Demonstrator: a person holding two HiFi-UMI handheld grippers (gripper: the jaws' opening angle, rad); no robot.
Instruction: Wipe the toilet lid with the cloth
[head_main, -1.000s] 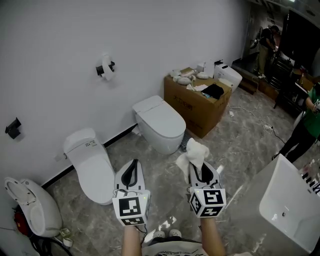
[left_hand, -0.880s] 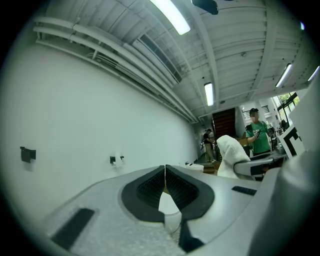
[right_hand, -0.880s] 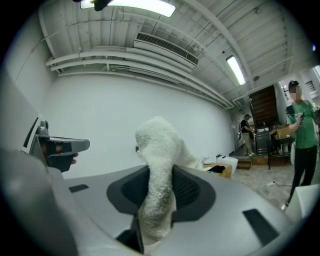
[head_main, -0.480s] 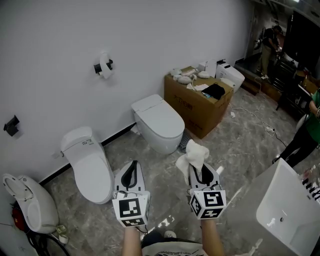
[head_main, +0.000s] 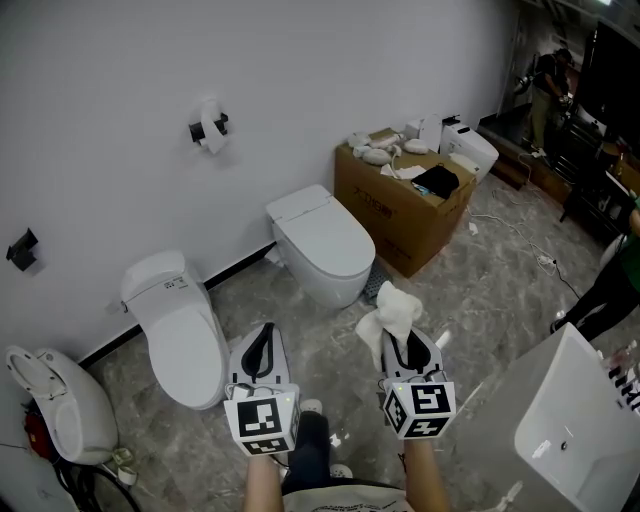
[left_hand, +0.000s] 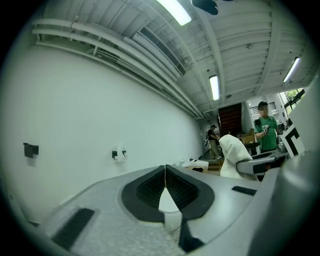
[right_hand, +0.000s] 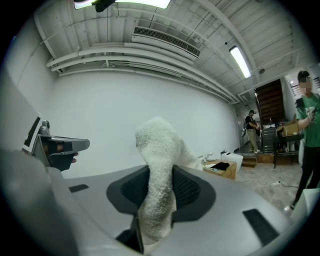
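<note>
A white cloth (head_main: 388, 312) sticks up from my right gripper (head_main: 405, 347), whose jaws are shut on it; in the right gripper view the cloth (right_hand: 159, 185) fills the gap between the pads. My left gripper (head_main: 260, 344) is held beside it, shut and empty, its pads meeting at the tips (left_hand: 165, 170). Two closed white toilets stand against the wall ahead: one (head_main: 322, 243) straight beyond the grippers, with a flat lid, and one (head_main: 182, 324) to the left. Both grippers hang in the air well short of either lid.
A cardboard box (head_main: 405, 206) with loose parts and a black item on top stands right of the middle toilet. A third toilet (head_main: 55, 410) lies at far left. A white basin (head_main: 575, 430) is at lower right. A roll holder (head_main: 207, 131) hangs on the wall. People stand at far right.
The view has shifted slightly; both grippers keep the same pose with the cloth still clamped. A dark trouser leg and shoe now show between my arms at the bottom.
</note>
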